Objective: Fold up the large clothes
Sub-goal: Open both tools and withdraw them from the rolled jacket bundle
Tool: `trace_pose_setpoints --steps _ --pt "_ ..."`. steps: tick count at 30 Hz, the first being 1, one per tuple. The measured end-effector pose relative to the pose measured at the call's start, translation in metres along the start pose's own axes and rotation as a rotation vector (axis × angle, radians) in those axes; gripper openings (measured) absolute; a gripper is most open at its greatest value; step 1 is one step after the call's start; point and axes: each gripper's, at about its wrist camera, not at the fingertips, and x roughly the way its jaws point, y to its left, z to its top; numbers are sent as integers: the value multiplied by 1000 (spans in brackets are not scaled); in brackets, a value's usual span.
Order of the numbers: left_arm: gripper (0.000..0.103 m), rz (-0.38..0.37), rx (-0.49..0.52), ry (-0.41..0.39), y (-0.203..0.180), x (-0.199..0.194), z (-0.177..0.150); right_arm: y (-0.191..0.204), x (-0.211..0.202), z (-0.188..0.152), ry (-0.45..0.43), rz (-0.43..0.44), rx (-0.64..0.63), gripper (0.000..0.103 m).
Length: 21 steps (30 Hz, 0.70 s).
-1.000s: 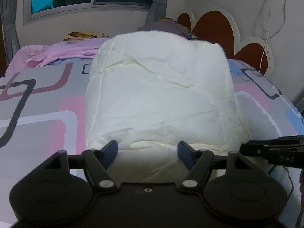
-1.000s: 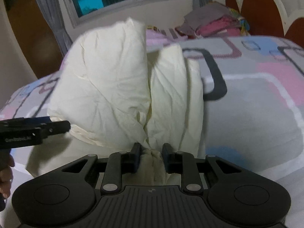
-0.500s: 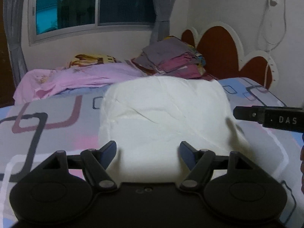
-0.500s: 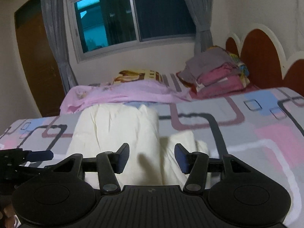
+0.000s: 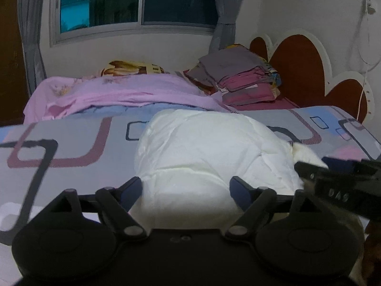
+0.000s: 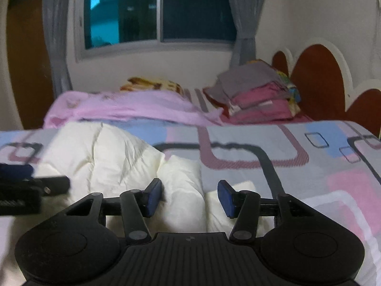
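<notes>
Left wrist – one cream garment (image 5: 204, 157), two grippers – left gripper (image 5: 185, 188), right gripper (image 6: 188, 195)

We see the right gripper (image 6: 189, 196), jaws apart and gripping nothing, over the near cream garment (image 6: 107, 157) on the patterned bedspread (image 6: 297, 166); left gripper (image 6: 31, 186) at left edge; folded pile (image 6: 259, 95) far right.

We've got the folded garment (image 5: 202, 152) lying on the bed (image 5: 71, 147), just ahead of both grippers. Left gripper (image 5: 185, 188) sits before its near edge, right gripper (image 6: 188, 195) over its right-hand fold, left gripper to its left. Behind the garment a blanket (image 5: 123, 90) lies across the bed; right of that a clothes stack (image 5: 240, 78), against the headboard (image 5: 300, 62). Window (image 5: 135, 2) behind all.
</notes>
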Motion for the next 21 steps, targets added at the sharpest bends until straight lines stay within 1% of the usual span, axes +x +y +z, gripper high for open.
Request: trace_pose_setpoints --steps 4,9,14,18,21 --pt "82 -2 7 2 -5 11 -3 -10 20 -9 33 -10 24 52" --pt "85 -4 -26 18 -5 25 -5 -11 40 -16 73 -12 42 52" --pt "87 -1 -35 21 -10 37 -10 -20 56 -28 84 -7 93 52" --pt "89 20 -14 33 -14 43 -11 -23 60 -27 120 3 111 52" --pt "90 39 24 39 -18 37 -8 -25 50 -18 140 11 121 53"
